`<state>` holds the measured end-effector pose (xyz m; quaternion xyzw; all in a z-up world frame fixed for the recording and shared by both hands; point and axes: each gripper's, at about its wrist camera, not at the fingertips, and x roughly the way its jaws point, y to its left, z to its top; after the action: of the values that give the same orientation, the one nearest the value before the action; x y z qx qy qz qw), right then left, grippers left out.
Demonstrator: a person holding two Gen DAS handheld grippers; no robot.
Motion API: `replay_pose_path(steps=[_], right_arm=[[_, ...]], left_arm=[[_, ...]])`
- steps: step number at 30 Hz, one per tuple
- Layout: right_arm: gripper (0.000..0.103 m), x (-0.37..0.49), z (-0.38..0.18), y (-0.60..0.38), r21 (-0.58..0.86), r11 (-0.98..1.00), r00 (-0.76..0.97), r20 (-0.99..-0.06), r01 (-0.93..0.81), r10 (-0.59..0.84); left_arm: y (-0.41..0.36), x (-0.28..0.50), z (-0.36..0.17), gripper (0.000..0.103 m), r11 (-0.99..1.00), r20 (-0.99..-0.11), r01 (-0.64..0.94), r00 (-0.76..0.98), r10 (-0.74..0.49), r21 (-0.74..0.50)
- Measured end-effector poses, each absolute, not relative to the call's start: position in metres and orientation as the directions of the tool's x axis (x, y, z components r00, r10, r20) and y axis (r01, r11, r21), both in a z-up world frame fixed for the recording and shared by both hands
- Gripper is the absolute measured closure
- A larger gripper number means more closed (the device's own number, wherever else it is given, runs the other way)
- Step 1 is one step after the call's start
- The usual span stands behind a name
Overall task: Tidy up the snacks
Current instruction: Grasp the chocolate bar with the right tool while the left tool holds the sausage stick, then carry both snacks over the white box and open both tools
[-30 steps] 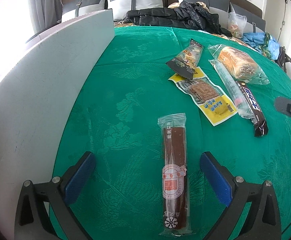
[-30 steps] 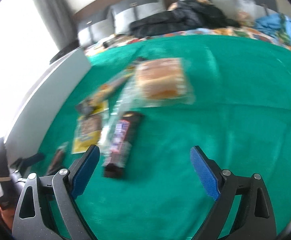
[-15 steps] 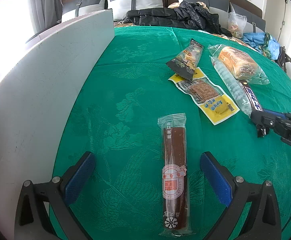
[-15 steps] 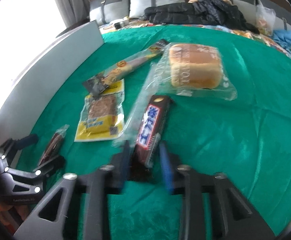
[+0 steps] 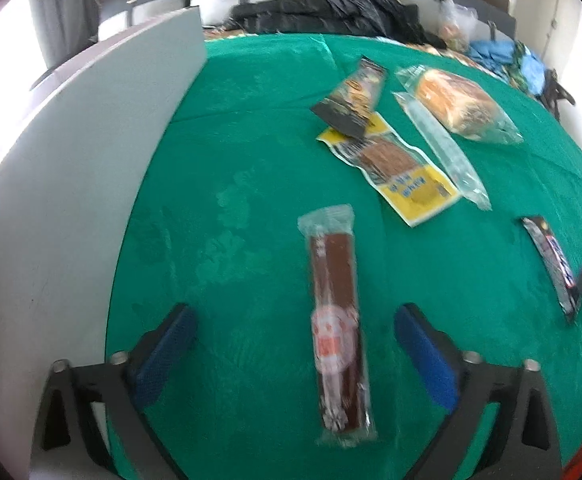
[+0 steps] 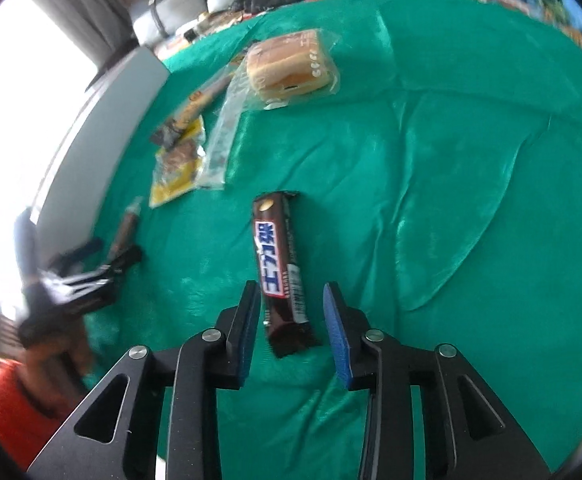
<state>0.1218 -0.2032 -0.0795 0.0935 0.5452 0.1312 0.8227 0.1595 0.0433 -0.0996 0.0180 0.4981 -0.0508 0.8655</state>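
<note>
Two views to go through, left wrist first. My left gripper (image 5: 295, 354) is spread wide and grasping nothing, its blue pads either side of the brown bar in clear wrap (image 5: 337, 316), which lies lengthwise on the green cloth (image 5: 227, 184) of the worktop — I judge it is lined up that way so a simple close would catch it across its narrow width. Further off, the yellow packet (image 5: 395, 168) sits under the corner of the dark packet (image 5: 351, 100), with the clear sleeve (image 5: 443, 148) and the bagged bread (image 5: 459, 106) just beside. The chocolate bar (image 5: 553, 266) is near the right edge, its near end met by a blurred blue tip. A grey board (image 5: 71, 184) walls off the left.

From the right wrist, my right gripper (image 6: 291, 316) is partly released: the chocolate bar (image 6: 281, 268) rests between the pads with gaps on both sides, apart from the cluster, which reads to me as a fresh placement. The left rig and the person's hand are too smeared to read, and the bar's print is only partly legible.
</note>
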Motion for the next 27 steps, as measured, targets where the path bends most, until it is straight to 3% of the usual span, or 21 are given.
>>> replay_pose_path(steps=[7, 9, 10, 13, 22, 27], right_arm=[[0.066, 0.144, -0.086, -0.152, 0.148, 0.968, 0.332, -0.92, -0.201, 0.209], [0.066, 0.149, -0.089, -0.148, 0.119, 0.974, 0.324, -0.929, -0.192, 0.178], [0.068, 0.152, -0.091, -0.147, 0.113, 0.975, 0.315, -0.934, -0.19, 0.17], [0.085, 0.156, -0.092, -0.149, 0.1, 0.976, 0.31, -0.938, -0.192, 0.157], [0.085, 0.138, -0.048, -0.18, 0.313, 0.942, 0.334, -0.881, -0.117, 0.334], [0.085, 0.15, 0.024, -0.129, 0.397, 0.89, 0.399, -0.796, -0.225, 0.456]], left_arm=[[0.032, 0.165, -0.092, 0.043, 0.994, -0.891, 0.11, 0.449, -0.061, -0.012], [0.029, 0.167, -0.088, 0.079, 0.993, -0.89, 0.117, 0.452, -0.065, -0.013], [0.028, 0.168, -0.087, 0.083, 0.993, -0.893, 0.12, 0.446, -0.061, -0.008], [0.032, 0.166, -0.086, 0.085, 0.992, -0.898, 0.115, 0.431, -0.092, -0.047], [0.06, 0.123, -0.016, 0.085, 0.944, -0.798, 0.113, 0.509, -0.324, -0.311], [0.124, 0.119, 0.046, 0.085, 0.95, -0.741, 0.068, 0.61, -0.281, -0.305]])
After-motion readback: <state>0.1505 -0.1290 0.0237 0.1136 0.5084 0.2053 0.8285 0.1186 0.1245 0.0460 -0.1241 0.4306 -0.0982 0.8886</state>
